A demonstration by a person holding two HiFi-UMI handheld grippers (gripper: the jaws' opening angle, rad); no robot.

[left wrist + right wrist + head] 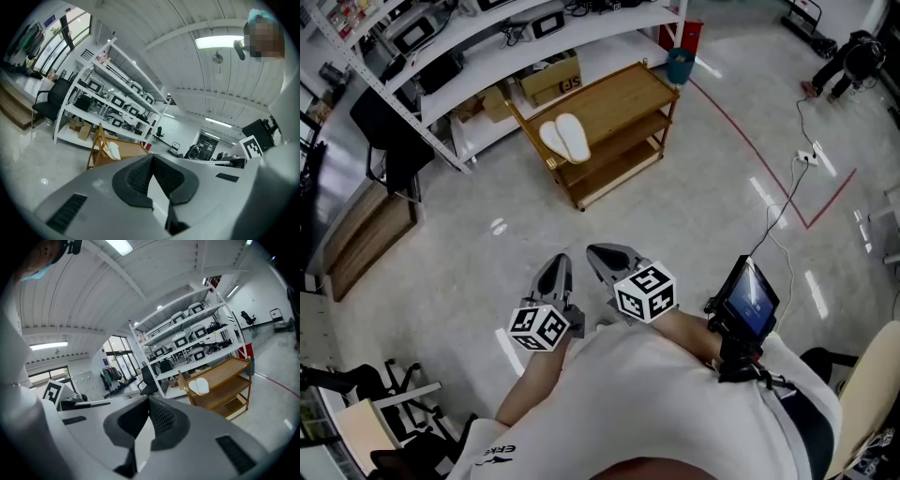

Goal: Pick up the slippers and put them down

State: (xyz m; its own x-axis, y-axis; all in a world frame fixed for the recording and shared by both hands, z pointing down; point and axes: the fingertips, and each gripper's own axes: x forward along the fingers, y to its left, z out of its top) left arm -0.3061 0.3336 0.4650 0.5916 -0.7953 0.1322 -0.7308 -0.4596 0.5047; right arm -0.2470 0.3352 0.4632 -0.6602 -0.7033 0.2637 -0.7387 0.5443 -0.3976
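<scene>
We hold the left gripper [555, 270] and right gripper [607, 255] before us, jaws pressed together, empty. The white slippers [565, 139] lie side by side atop the wooden rack [630, 92].

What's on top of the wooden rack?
A pair of white slippers, side by side at one end of the top shelf of the wooden rack. That shelf covers much of the lower shelves, so their contents stay unclear.

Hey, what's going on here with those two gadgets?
A person holds a tool in each hand, the left gripper and the right gripper, both shut and empty, out over the floor. The white slippers lie side by side on the top shelf of a wooden rack some way ahead, not yet picked up.
</scene>
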